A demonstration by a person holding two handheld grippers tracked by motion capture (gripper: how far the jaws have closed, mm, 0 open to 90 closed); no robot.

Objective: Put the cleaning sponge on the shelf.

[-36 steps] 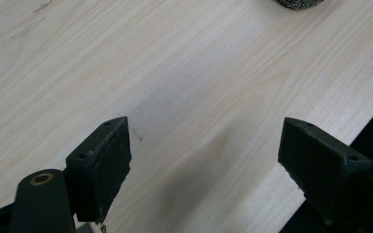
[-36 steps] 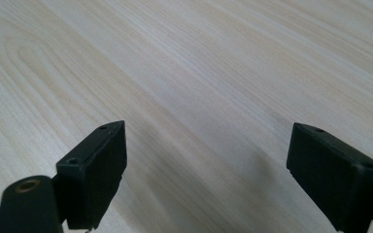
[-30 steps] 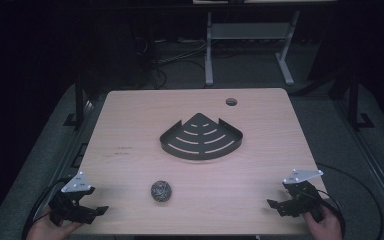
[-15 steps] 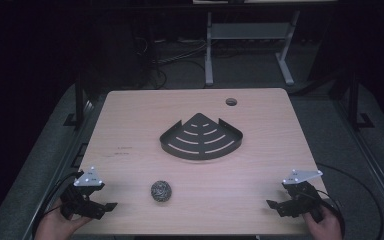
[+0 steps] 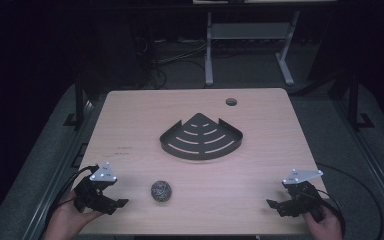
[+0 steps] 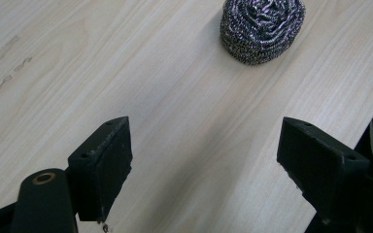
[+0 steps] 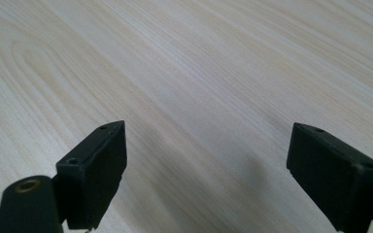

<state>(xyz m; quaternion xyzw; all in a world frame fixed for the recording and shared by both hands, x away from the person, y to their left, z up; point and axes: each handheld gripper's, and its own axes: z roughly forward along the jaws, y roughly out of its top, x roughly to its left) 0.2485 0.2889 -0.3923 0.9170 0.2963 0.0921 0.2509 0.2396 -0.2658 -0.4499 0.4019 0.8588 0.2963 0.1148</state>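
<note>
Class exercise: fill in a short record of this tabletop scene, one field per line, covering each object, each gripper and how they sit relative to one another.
Surface: wooden table
Scouring ball: steel wool ball, near front edge, untouched
Rack: black fan-shaped slotted tray, table centre, nothing in it
Left gripper: jaws open, beside the ball, apart from it
Right gripper: jaws open, over bare wood
Hole: round grommet, far side

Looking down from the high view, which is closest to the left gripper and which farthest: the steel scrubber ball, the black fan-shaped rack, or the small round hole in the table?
From the left gripper, at the table's near left corner:
1. Steel scrubber ball, just to its right near the front edge.
2. Black fan-shaped rack, mid-table, farther back.
3. Small round hole, near the far edge, right of centre.
</note>
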